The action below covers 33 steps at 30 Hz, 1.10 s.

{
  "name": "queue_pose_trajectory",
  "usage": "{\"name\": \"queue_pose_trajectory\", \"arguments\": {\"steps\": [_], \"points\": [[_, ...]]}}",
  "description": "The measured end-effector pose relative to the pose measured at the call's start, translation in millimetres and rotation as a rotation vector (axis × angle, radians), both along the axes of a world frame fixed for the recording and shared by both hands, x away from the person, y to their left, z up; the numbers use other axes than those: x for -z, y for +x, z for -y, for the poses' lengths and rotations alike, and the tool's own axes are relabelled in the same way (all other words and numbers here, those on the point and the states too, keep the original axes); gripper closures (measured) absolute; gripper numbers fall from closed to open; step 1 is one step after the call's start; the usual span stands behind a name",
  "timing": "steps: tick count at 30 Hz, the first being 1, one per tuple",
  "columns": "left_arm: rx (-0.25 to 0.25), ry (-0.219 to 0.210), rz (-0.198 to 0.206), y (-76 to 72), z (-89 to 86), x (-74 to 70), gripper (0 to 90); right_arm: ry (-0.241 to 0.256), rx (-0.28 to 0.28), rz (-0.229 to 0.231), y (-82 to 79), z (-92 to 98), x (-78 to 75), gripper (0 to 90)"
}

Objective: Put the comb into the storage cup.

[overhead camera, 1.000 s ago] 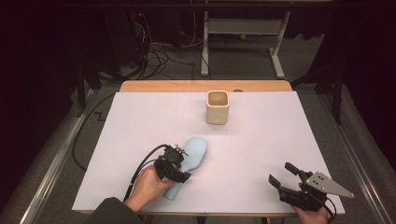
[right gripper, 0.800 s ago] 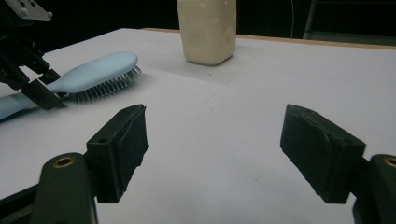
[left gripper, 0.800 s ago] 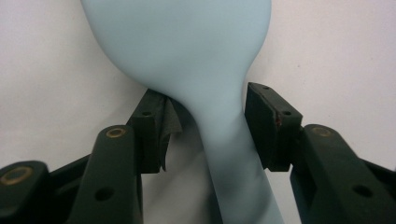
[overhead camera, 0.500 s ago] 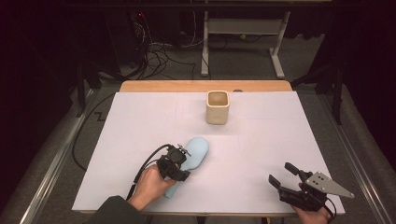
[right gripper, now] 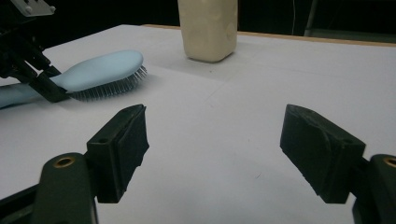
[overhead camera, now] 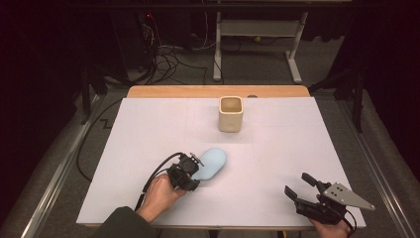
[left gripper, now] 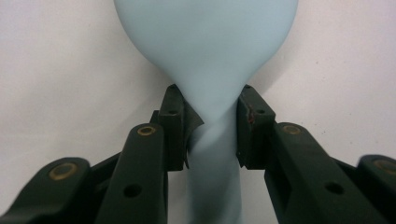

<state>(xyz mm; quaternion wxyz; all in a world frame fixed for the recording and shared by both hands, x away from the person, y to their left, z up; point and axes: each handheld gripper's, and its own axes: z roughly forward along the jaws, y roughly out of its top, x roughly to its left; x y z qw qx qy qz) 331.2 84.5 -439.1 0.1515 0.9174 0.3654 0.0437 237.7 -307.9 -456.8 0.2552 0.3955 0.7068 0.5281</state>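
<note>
A light blue hairbrush (overhead camera: 212,162) lies bristles down on the white table (overhead camera: 148,129), left of centre. My left gripper (overhead camera: 190,171) is shut on the brush's narrow neck, where the handle meets the head; in the left gripper view both pads press the neck (left gripper: 208,126) below the brush head (left gripper: 205,42). My right gripper (overhead camera: 298,184) rests near the front right corner, open with nothing between its jaws (right gripper: 212,144). The right gripper view shows the hairbrush (right gripper: 98,70) off to the left with the left gripper (right gripper: 28,60) on it.
A cream square cup (overhead camera: 231,114) stands upright at the back centre of the table, seen ahead in the right gripper view (right gripper: 208,28). A wooden strip (overhead camera: 163,91) runs along the far edge. Cables and a metal frame lie on the floor beyond.
My left hand and gripper have edged slightly forward with the brush held. The right gripper has stayed where it was, still open.
</note>
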Motion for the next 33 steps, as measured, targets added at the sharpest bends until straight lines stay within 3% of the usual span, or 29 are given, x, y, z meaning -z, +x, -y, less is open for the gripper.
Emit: {"name": "queue_pose_trajectory", "arguments": {"steps": [10,20,33], "points": [[0.025,-0.005,0.033,-2.5,-1.9,-0.7,69.1,-0.012,0.004,0.003,0.1,-1.0,0.1,23.5],[0.034,-0.038,0.051,-4.0,-4.7,-3.9,69.4,-0.012,0.008,0.004,-0.8,-0.6,-0.1,23.4],[0.027,-0.112,0.082,-6.6,-16.9,-13.3,69.4,-0.017,0.016,0.011,-1.6,-0.2,-0.6,23.3]]}}
